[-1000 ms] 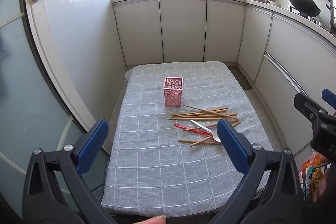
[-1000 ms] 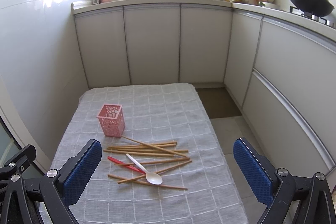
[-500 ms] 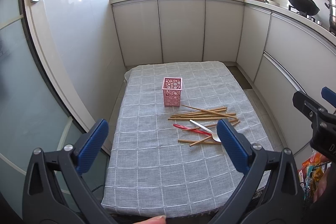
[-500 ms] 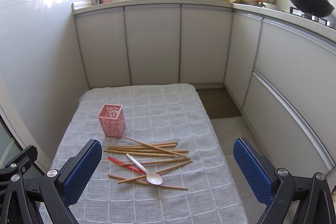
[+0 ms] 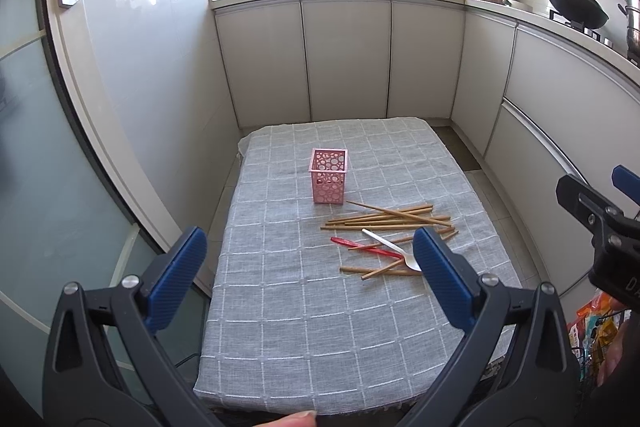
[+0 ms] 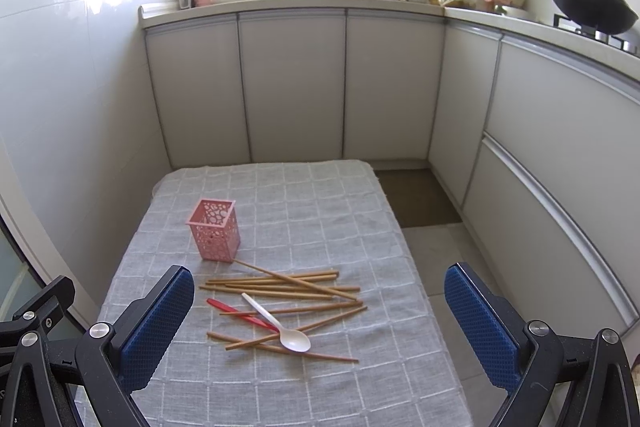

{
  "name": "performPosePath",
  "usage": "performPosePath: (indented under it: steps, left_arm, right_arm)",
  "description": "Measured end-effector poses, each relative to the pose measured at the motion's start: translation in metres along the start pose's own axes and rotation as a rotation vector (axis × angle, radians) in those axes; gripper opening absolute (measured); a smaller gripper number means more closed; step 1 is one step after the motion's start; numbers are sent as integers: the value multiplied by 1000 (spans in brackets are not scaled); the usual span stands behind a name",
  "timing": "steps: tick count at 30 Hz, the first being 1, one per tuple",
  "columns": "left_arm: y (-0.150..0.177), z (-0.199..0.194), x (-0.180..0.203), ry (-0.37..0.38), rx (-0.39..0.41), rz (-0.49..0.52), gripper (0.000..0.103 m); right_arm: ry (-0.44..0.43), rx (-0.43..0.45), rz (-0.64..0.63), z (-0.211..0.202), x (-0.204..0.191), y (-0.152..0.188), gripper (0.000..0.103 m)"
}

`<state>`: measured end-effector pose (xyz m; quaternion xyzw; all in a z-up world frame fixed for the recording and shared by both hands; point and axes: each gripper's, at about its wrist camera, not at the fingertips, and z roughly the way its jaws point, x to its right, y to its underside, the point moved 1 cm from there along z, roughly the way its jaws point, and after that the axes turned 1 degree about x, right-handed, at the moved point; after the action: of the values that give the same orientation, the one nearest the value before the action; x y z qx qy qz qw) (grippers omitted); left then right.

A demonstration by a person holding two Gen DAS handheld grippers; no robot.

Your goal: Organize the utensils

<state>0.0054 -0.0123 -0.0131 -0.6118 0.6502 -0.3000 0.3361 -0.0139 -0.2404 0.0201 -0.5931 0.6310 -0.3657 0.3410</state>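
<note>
Both pairs of fingers stand wide apart with nothing between them: the left gripper (image 5: 306, 275) hangs over the near end of the tabletop (image 5: 320, 339), and the right gripper (image 6: 320, 323) hangs at that end too, its right finger out past the tabletop's right edge over the floor. A grey checked cloth covers the tabletop, which runs lengthwise away from the fingers toward the white cabinets (image 6: 292, 83).

Ahead of the left fingers and roughly midway between them stands the pink perforated holder (image 5: 328, 176), upright, open end up; in the right wrist view the holder (image 6: 214, 229) sits just beyond the left finger. Nothing shows inside it.

Between the holder and the fingers lie the wooden chopsticks (image 6: 280, 285), loosely heaped. Most lie crosswise, long axes running left to right across the tabletop; one slants from the holder's foot toward the right. Nearer the fingers, a few more cross one another at shallow angles.

A white spoon (image 6: 280, 325) rests on top of these nearer sticks, handle pointing away and left, bowl toward the fingers and right, bowl up. Under its handle lies a red utensil (image 6: 240, 311), slanted likewise; its kind I cannot tell.
</note>
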Motion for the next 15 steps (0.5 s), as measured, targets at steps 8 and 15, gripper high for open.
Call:
performPosePath:
  steps: [8, 15]
  left_arm:
    - [1, -1, -1, -2, 4, -1, 102]
    - [0, -2, -2, -3, 6, 0, 102]
  right_arm:
    - [1, 0, -2, 0, -1, 0, 103]
    - [1, -1, -2, 0, -1, 1, 103]
